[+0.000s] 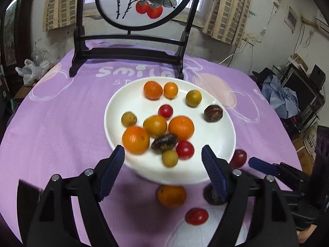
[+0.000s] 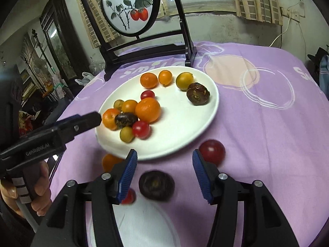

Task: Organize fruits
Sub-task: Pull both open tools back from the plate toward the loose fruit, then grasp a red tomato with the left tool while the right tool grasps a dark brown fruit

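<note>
A white plate (image 1: 216, 144) (image 2: 185, 123) on the purple cloth holds several oranges, cherry tomatoes, yellow-green fruits and dark brown fruits. On the cloth in front of it lie an orange (image 1: 171, 196) (image 2: 110, 161), a dark brown fruit (image 1: 209, 195) (image 2: 156, 185), a small red tomato (image 1: 197, 216) (image 2: 128, 197) and a dark red fruit (image 1: 238, 158) (image 2: 211, 152). My left gripper (image 1: 163, 156) is open and empty over the plate's near rim. My right gripper (image 2: 164, 160) is open and empty above the dark brown fruit on the cloth.
A dark wooden stand (image 1: 127, 51) (image 2: 148, 49) with a round persimmon painting stands behind the plate. The purple tablecloth (image 1: 61, 123) (image 2: 267, 133) covers a round table. Clutter lies beyond the table's right edge (image 1: 287, 94). A white shape on the cloth (image 2: 141, 222) lies near me.
</note>
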Demonstrator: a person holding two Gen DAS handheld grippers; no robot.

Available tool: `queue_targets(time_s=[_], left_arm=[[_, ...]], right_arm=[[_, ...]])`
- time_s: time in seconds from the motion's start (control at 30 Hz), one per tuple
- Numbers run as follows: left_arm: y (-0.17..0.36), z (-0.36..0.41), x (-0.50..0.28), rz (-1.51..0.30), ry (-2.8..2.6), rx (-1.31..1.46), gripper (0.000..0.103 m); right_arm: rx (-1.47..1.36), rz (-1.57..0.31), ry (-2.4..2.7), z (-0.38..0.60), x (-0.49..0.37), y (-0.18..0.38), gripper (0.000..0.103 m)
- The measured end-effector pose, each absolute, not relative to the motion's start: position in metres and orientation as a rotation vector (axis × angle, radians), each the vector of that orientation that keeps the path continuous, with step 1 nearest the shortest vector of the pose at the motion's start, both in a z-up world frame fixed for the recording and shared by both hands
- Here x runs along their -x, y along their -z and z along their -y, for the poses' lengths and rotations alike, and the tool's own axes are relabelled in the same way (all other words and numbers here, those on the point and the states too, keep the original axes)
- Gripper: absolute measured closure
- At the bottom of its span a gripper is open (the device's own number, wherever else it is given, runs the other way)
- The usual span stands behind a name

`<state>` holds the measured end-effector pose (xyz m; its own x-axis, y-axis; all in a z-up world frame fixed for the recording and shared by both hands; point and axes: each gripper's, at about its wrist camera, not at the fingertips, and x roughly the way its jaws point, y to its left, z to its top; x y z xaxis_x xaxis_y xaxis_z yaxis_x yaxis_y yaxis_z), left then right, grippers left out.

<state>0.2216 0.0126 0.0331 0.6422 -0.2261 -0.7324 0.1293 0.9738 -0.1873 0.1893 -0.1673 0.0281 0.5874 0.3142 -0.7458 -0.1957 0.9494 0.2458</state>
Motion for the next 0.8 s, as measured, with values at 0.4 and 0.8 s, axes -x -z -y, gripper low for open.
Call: queue_targets(time_s=[0.4,0.8], left_arm=[[-0.004,-0.016,-0.176,-0.845,0.161,0.025,0.028],[0.004,-0.032,-0.18,-0.888,0.184,0.08,0.028]], right_arm=[[0.025,-0.992,-0.261,0.162,-0.153,0.002,0.046],[0.121,-1.023,-0.262,0.128,-0.178,0.024,0.046]])
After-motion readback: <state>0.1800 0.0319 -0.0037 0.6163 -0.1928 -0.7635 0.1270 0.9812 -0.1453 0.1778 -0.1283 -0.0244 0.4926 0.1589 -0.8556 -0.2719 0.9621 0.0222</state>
